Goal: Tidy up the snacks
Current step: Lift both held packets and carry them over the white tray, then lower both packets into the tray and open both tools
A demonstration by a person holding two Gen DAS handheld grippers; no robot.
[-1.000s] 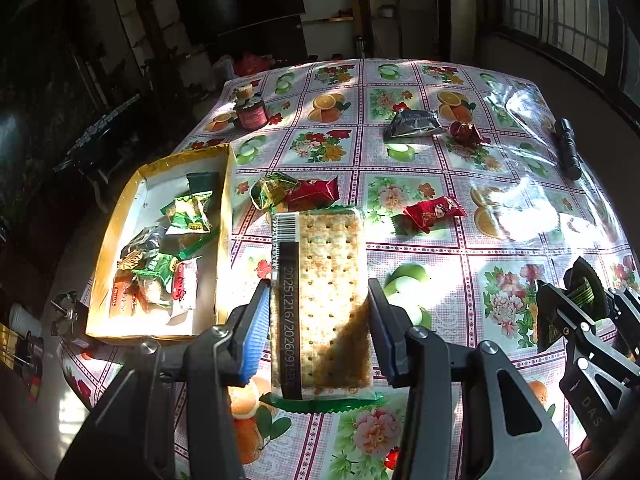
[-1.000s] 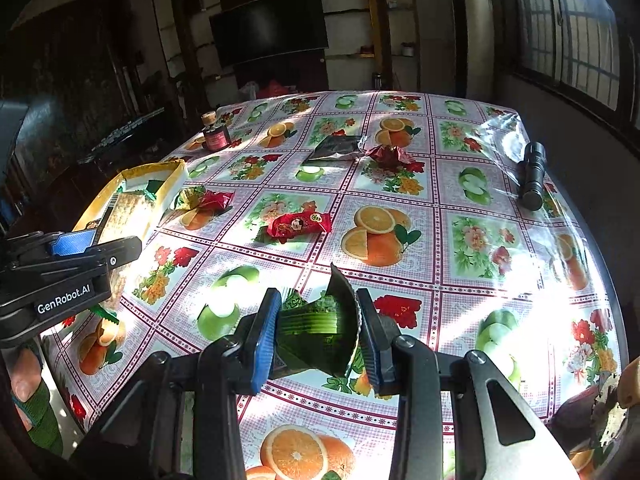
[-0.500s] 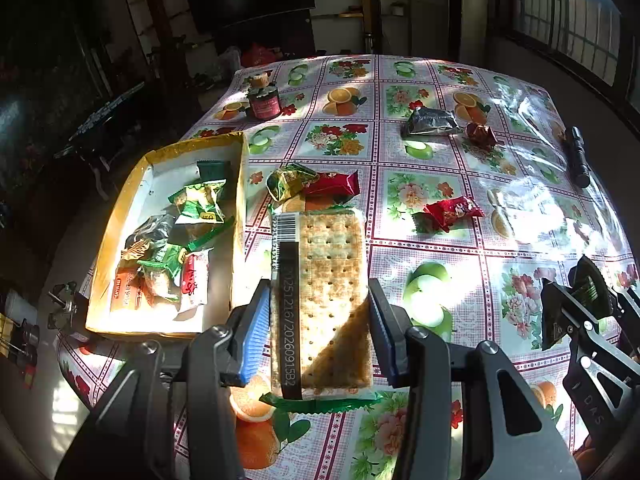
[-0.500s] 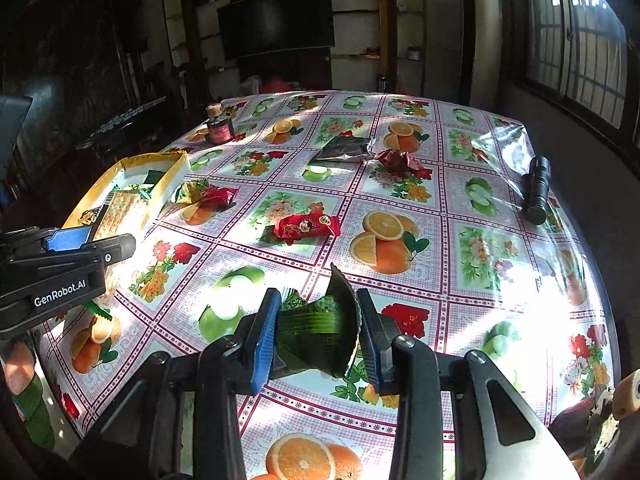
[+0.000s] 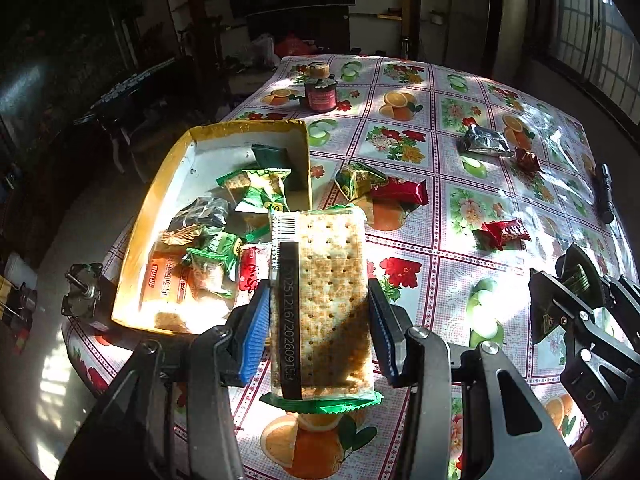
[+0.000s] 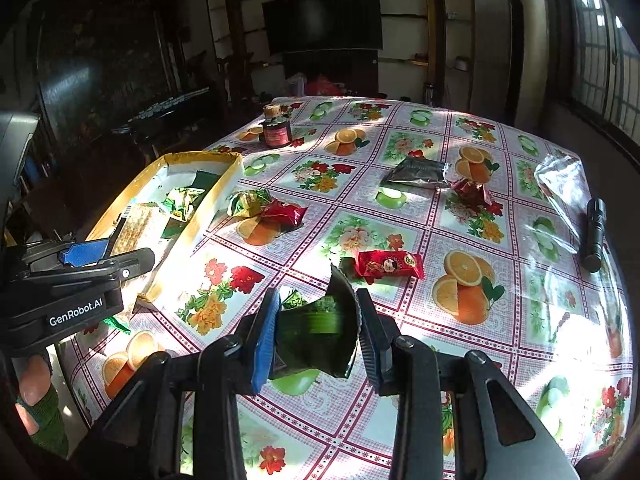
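Observation:
My left gripper [image 5: 318, 332] is shut on a clear-wrapped cracker pack [image 5: 322, 300] and holds it above the table, beside the right wall of the yellow cardboard box [image 5: 160, 196]. The box holds several snack packets [image 5: 256, 188]. My right gripper [image 6: 318, 336] is shut on a crumpled dark green snack packet [image 6: 320, 332] above the table's near edge. The left gripper also shows in the right wrist view [image 6: 86, 252], over the box [image 6: 200, 158]. Loose on the tablecloth lie a green and a red packet [image 5: 380, 188], a red packet [image 6: 388, 266], a silver packet [image 6: 418, 172] and a dark red one [image 6: 470, 192].
A small dark jar with a cork lid [image 5: 320, 92] stands at the far left of the table. A black flashlight [image 6: 594, 232] lies near the right edge. The floral tablecloth [image 6: 460, 340] covers the table. Dark furniture and a TV stand beyond.
My left gripper has carried the cracker pack leftward, closer to the box. My right gripper has held the green packet nearly still.

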